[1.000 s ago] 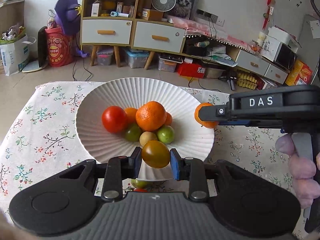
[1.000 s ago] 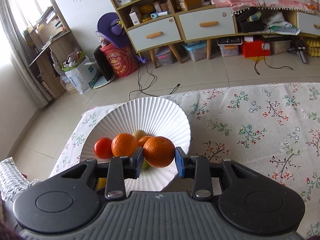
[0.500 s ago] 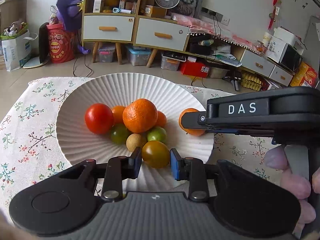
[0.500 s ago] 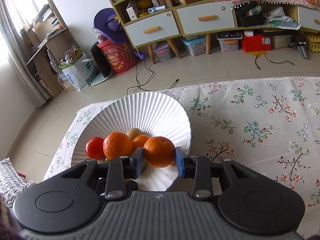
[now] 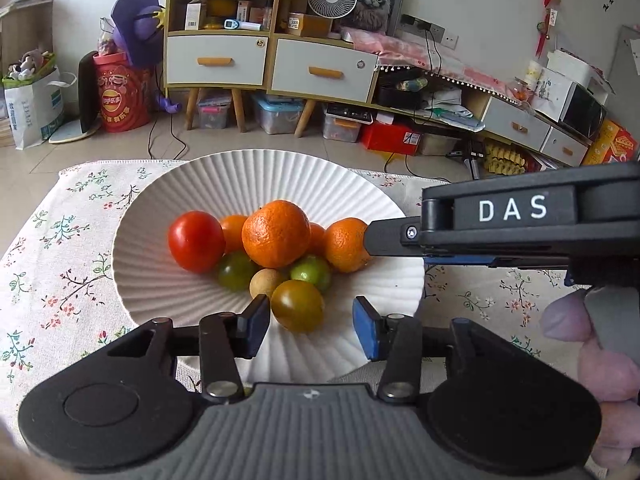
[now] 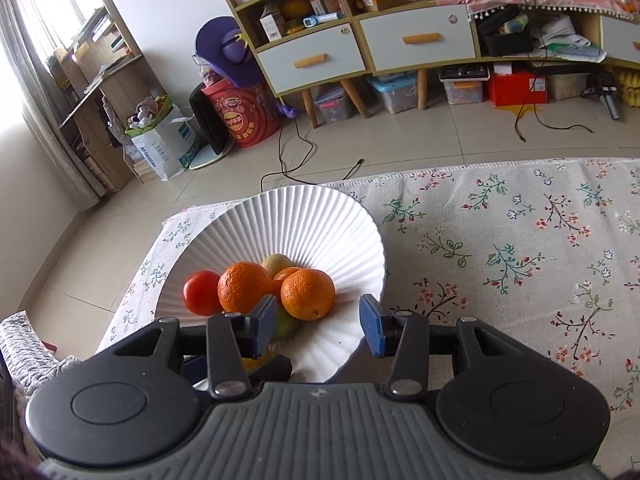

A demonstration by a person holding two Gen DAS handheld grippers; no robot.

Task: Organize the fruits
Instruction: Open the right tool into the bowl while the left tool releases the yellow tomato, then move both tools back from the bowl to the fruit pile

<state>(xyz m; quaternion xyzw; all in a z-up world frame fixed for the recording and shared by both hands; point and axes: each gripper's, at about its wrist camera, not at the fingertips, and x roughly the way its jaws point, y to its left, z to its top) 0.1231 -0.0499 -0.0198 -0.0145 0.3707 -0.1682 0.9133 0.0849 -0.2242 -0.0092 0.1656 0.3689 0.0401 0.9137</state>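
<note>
A white ribbed plate on the floral tablecloth holds a red tomato, oranges, green fruits and a small tan fruit. My left gripper is open over the plate's near side, with a brown-green tomato lying on the plate between its fingers. My right gripper is open over the plate, with an orange resting in the plate just ahead of its fingers. The right gripper also shows from the side in the left wrist view.
The floral tablecloth stretches to the right of the plate. The table's far edge lies just behind the plate. Beyond it are the floor, cabinets and boxes.
Both grippers have opened. The brown-green tomato and the orange were let go onto the plate. Both grippers moved in over the plate.
</note>
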